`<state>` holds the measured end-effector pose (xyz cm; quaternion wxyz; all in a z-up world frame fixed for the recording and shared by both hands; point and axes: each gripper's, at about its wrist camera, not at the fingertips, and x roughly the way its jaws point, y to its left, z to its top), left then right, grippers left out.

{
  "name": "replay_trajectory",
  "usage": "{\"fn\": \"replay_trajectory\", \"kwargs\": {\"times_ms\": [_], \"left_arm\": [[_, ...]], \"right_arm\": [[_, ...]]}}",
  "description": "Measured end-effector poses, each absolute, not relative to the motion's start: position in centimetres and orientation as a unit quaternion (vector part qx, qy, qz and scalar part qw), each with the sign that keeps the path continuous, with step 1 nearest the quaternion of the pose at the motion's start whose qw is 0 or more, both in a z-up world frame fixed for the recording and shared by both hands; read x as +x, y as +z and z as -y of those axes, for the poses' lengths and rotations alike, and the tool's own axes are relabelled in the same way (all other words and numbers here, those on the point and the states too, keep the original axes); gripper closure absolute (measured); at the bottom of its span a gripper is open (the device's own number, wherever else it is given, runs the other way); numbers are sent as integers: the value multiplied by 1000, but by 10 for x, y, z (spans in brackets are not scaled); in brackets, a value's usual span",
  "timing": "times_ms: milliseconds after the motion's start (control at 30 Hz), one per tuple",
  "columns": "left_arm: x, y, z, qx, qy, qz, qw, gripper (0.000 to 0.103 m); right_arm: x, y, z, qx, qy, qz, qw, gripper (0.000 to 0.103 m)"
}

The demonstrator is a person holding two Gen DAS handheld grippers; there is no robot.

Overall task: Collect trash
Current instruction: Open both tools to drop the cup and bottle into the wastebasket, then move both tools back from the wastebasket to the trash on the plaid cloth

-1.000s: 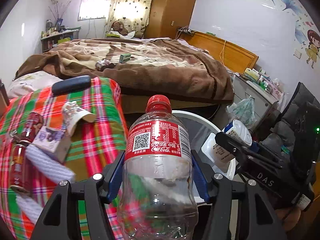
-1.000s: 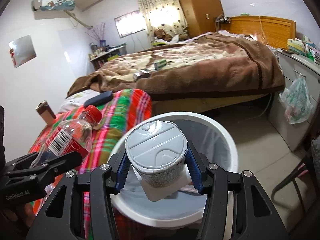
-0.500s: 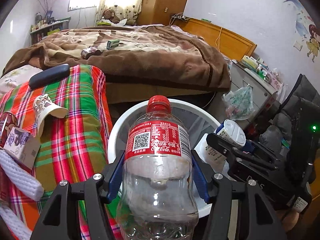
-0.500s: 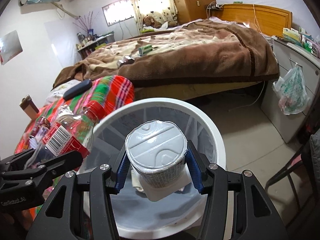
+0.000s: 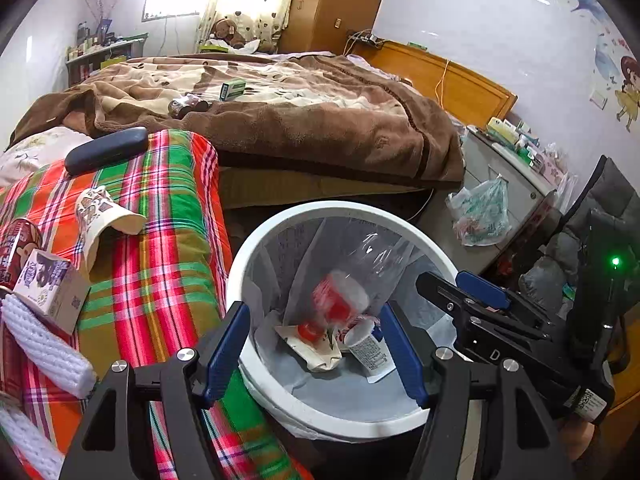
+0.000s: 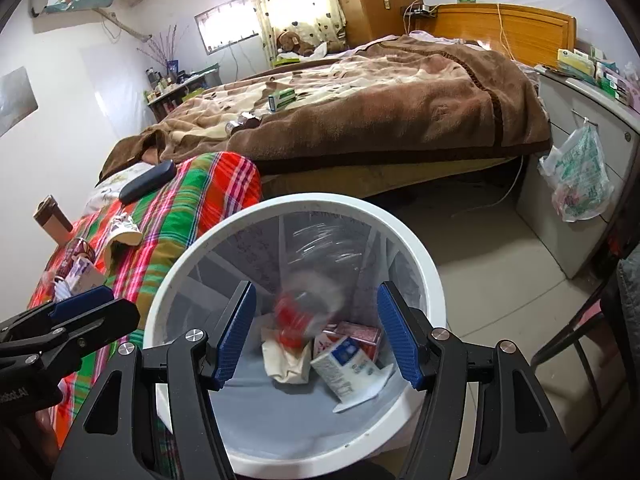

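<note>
Both claws, left gripper and right gripper, gape released above one white bin holding one blurred bottle.

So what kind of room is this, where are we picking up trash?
A bedroom, almost certainly in someone's home: a bed under a brown blanket with a wooden headboard, a tall wooden wardrobe, and a teddy bear by the curtained window.

One bin, two open grippers

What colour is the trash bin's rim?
White; the trash bin's rim shows best in the right wrist view.
</note>
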<state>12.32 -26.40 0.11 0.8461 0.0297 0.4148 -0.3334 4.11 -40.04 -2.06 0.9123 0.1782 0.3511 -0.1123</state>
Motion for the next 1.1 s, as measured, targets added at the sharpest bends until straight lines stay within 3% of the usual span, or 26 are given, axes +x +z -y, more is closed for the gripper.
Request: {"fn": "replay_trajectory", "kwargs": {"times_ms": [1100], "left_arm": [[98,25,133,-10,-239,-380,893,36]], "right_arm": [[44,-1,309,149,-22,-314,937,39]]}}
